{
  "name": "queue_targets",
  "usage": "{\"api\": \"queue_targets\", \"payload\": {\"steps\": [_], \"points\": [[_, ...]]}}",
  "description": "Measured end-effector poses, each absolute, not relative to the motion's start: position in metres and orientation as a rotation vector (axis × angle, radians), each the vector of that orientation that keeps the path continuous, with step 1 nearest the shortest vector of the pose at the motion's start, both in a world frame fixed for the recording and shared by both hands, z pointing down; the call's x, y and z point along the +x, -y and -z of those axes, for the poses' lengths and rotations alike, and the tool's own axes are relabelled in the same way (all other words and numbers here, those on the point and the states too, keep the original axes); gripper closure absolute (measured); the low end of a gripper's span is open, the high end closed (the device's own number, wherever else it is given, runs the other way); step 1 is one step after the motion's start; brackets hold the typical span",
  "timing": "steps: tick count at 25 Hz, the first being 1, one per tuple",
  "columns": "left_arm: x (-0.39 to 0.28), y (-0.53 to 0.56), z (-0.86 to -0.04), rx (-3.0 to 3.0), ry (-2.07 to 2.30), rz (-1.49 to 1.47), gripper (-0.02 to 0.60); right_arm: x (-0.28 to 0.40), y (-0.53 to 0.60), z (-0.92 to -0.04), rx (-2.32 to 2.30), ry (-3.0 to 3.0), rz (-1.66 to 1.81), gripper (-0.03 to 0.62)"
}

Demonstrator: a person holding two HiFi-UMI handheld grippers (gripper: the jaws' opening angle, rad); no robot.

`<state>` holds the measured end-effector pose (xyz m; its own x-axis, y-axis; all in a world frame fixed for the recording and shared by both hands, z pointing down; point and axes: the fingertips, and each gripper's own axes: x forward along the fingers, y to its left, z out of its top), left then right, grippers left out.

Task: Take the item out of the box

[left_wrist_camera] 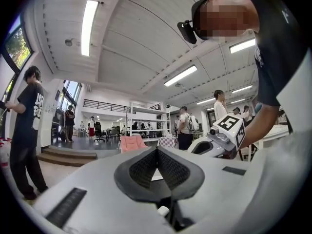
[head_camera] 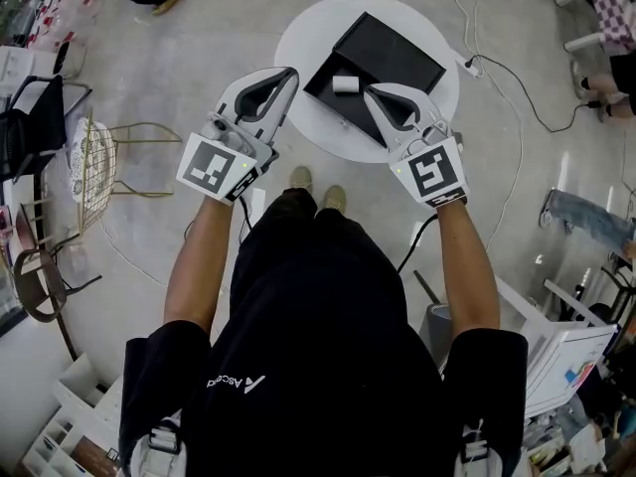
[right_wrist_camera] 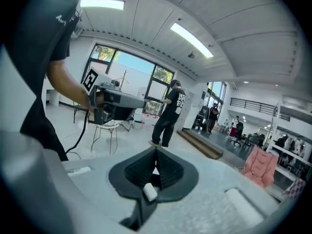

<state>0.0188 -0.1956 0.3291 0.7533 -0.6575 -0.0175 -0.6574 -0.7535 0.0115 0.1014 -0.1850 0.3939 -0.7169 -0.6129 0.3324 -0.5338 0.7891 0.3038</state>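
While the person stands over a round white desk [head_camera: 298,38], both tools are held up in front of the chest, high above the desk and touching nothing. The left tool [head_camera: 288,73] points forward and slightly to the right. In the left gripper view its dark ribbed pads [left_wrist_camera: 144,167] meet at the tips, so it is closed with nothing between them. The right tool [head_camera: 371,90] points forward and slightly to the left. Its pads [right_wrist_camera: 168,172] are likewise pressed together, and it is closed and empty. The two tools are near each other but apart, and each one shows in the other's view against the big room behind.

A black box [head_camera: 397,53] lies on the desk, set at an angle. A small white item [head_camera: 345,83] rests on the box's nearer, lower-left part. From above, it shows between the two tool tips but far below them. Whether that part is the tray of the box or its opened lid cannot be told.

The person's shoes [head_camera: 316,189] stand on the pale floor just short of the desk. A wire chair [head_camera: 94,162] stands off to the left. A black cable [head_camera: 517,92] trails across the floor from a plug at the desk's right edge.
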Motion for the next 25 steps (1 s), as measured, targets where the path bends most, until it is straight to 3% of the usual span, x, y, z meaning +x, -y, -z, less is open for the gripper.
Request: {"api": "queue_targets", "payload": {"steps": [10,12,25], "points": [[0.027,0.24,-0.398,2.913,0.984,-0.079,0.581,0.075,0.227,-0.481,0.607,2.317,0.217,0.59],[0.025,0.248,-0.407,2.913,0.968,-0.088,0.581,0.067,0.232,-0.498,0.55,2.285,0.184,0.537],[0.017,0.283,-0.452,2.854,0.868,-0.125,0.581,0.051,0.264,-0.608,0.271,2.0,0.121,0.406]]}}
